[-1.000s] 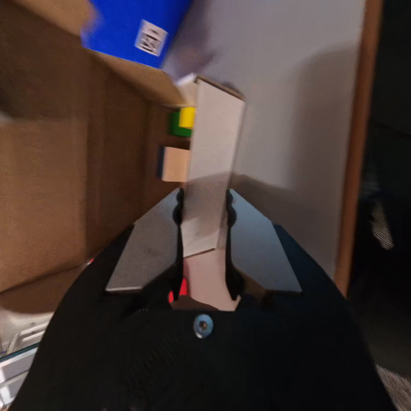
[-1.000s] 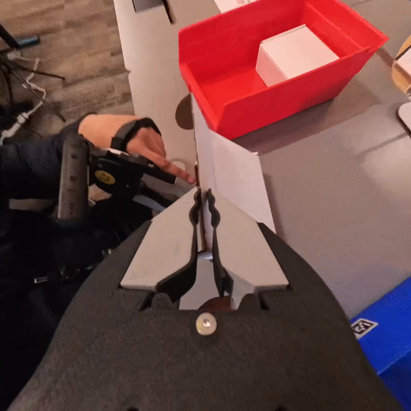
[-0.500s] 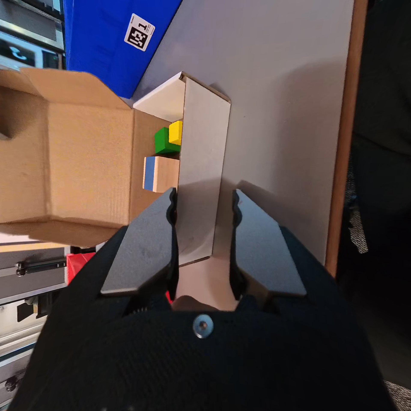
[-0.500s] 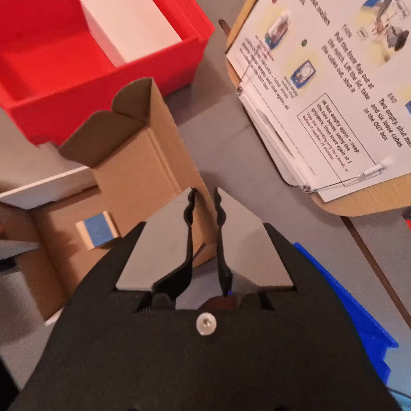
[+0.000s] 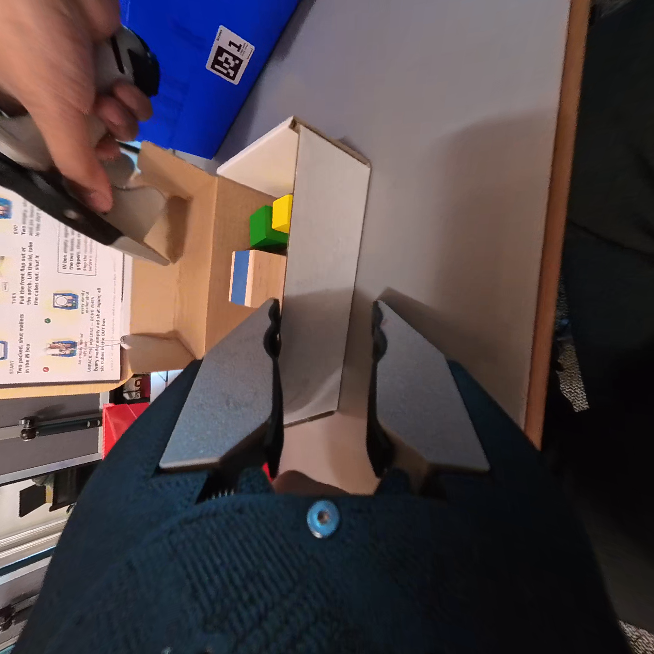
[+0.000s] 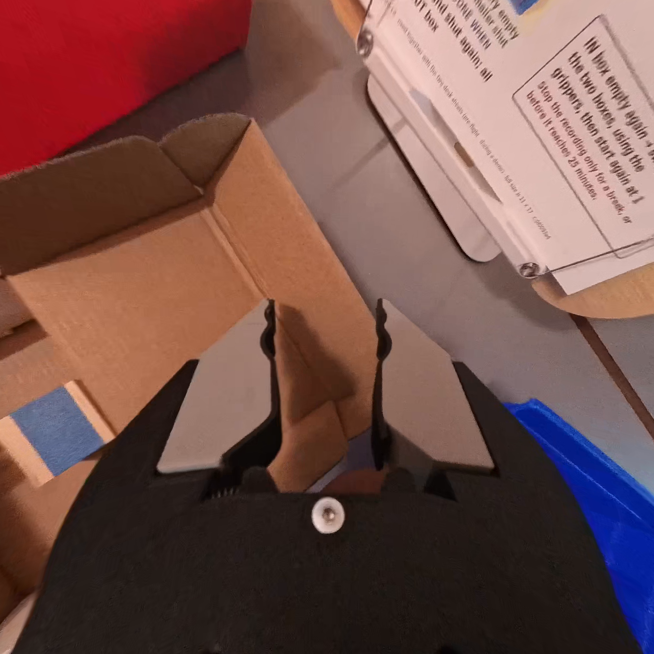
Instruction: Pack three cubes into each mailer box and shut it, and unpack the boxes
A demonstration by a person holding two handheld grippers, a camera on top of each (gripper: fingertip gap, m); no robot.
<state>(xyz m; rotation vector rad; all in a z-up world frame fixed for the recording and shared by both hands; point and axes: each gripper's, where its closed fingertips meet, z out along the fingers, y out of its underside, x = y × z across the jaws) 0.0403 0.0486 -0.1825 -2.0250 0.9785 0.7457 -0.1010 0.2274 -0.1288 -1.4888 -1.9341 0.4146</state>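
The mailer box (image 5: 325, 247) stands open, white outside and brown inside. In it are a yellow cube (image 5: 283, 212), a green cube (image 5: 263, 226) and a wooden cube with a blue face (image 5: 253, 277). My left gripper (image 5: 325, 318) is open, and the box's white front wall lies between its fingers, against the left one. My right gripper (image 6: 325, 311) is open around a brown side flap (image 6: 304, 389) of the raised lid (image 6: 141, 265). The blue-faced cube (image 6: 53, 424) shows at its lower left. The left wrist view shows that gripper (image 5: 134, 226) held by a hand.
A blue bin (image 5: 198, 70) lies beyond the box and shows at the lower right of the right wrist view (image 6: 584, 477). A red bin (image 6: 106, 53) stands behind the lid. An instruction sheet on a board (image 6: 531, 106) lies to the right. The table's wooden edge (image 5: 552, 247) runs close by.
My right gripper let go of the white panel, moved to the lid's brown side flap and opened. My left gripper opened wider around the front wall. The lid swung open.
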